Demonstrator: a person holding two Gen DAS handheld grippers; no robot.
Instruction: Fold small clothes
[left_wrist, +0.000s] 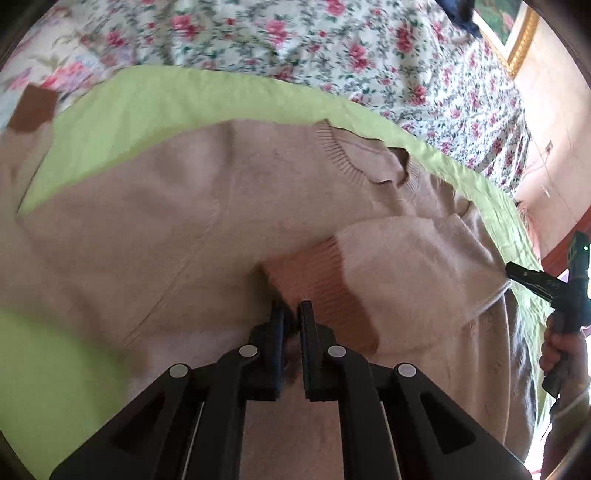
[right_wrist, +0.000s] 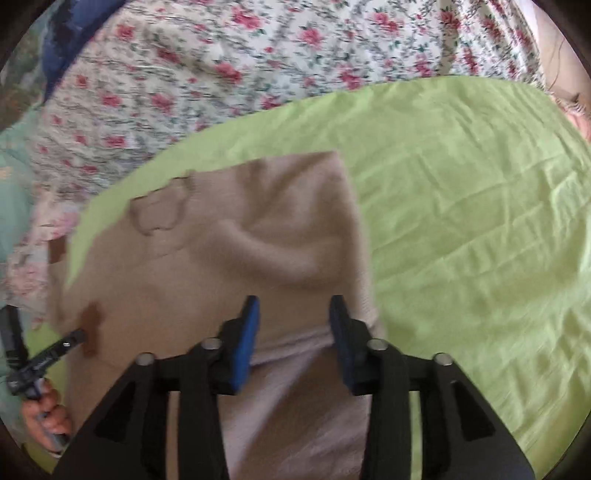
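Left wrist view: a beige knit sweater (left_wrist: 177, 206) lies spread on a lime-green sheet (left_wrist: 122, 99) that covers part of a bed dressed in white fabric printed with pink roses (left_wrist: 332, 44). The left gripper (left_wrist: 291, 314) points down at the garment's middle, its two dark fingers drawn almost together, the brown ribbed cuff (left_wrist: 317, 273) of a folded-in sleeve lying at their tips; whether a thin fold of that cuff is pinched between the pads cannot be told from here. The ribbed neckline (left_wrist: 369, 162) sits toward the far edge of the sheet, and the other sleeve runs off to the left, ending in a darker brown cuff (left_wrist: 33, 109) on the floral cover. At the right edge the right gripper (left_wrist: 532, 280) shows as a dark tip near the sweater's side, with a hand (left_wrist: 561, 354) wrapped around its handle. A gilt picture frame (left_wrist: 517, 40) hangs on the wall beyond.

Right wrist view: the right gripper (right_wrist: 293, 306) hovers over the sweater's (right_wrist: 221, 258) right side, its blue-padded fingers (right_wrist: 247, 332) spread apart, with knit below them but nothing pressed between the pads. Bare green sheet (right_wrist: 461, 221) fills the right half. At lower left the left gripper's (right_wrist: 79, 336) closed tip meets the brown cuff (right_wrist: 92, 325), a hand (right_wrist: 48, 413) gripping its handle. Motion blur softens the rose-print cover (right_wrist: 221, 74)
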